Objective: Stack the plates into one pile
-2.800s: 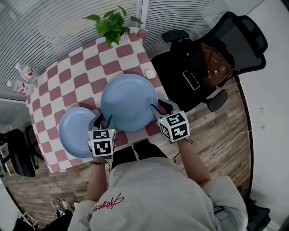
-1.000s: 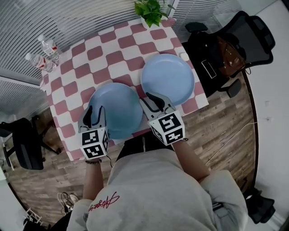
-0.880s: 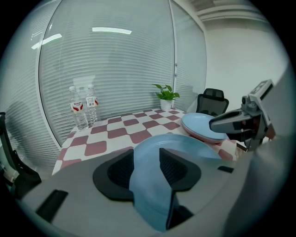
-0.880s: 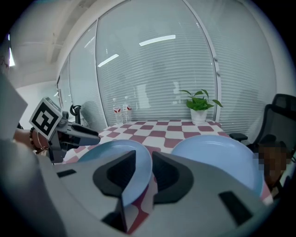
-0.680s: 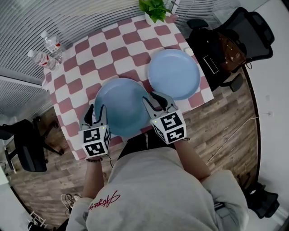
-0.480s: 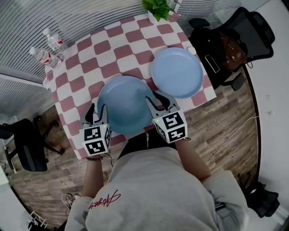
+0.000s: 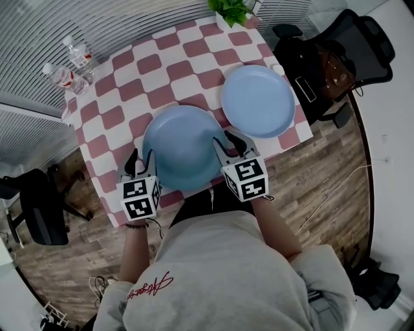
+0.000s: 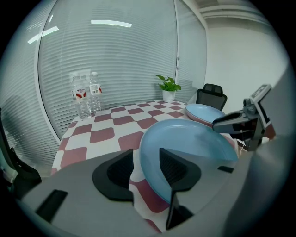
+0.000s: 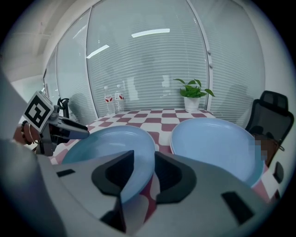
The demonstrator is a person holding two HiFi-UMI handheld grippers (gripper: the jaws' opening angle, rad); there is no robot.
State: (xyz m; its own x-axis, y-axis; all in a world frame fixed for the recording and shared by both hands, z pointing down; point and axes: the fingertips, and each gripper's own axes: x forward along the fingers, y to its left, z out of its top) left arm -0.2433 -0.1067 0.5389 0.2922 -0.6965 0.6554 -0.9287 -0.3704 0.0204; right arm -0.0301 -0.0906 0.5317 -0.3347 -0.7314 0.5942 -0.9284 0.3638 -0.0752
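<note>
Your table (image 7: 123,71), under its pink-and-white checked cloth, fills the top half of the head view. Off its 3 o'clock edge stands a black office chair (image 7: 362,45) with a brown bag on the seat.

Two blue plates lie side by side on the cloth, not yet piled. The near plate (image 7: 181,145) sits at the table's 6 o'clock edge, right in front of you. The far plate (image 7: 259,100) lies at its 2 o'clock, just beside it; you cannot tell whether the rims touch.

Your left gripper (image 7: 142,156) straddles the near plate's rim at 9 o'clock, jaws spread, with cloth showing between one pad and the rim. Your right gripper (image 7: 228,141) straddles the rim at 3 o'clock. Its jaws have just been opening, and the rim stands loose between them.

A potted plant (image 7: 233,10) marks the table's 1 o'clock corner, and two water bottles (image 7: 68,61) its 10 o'clock corner.
</note>
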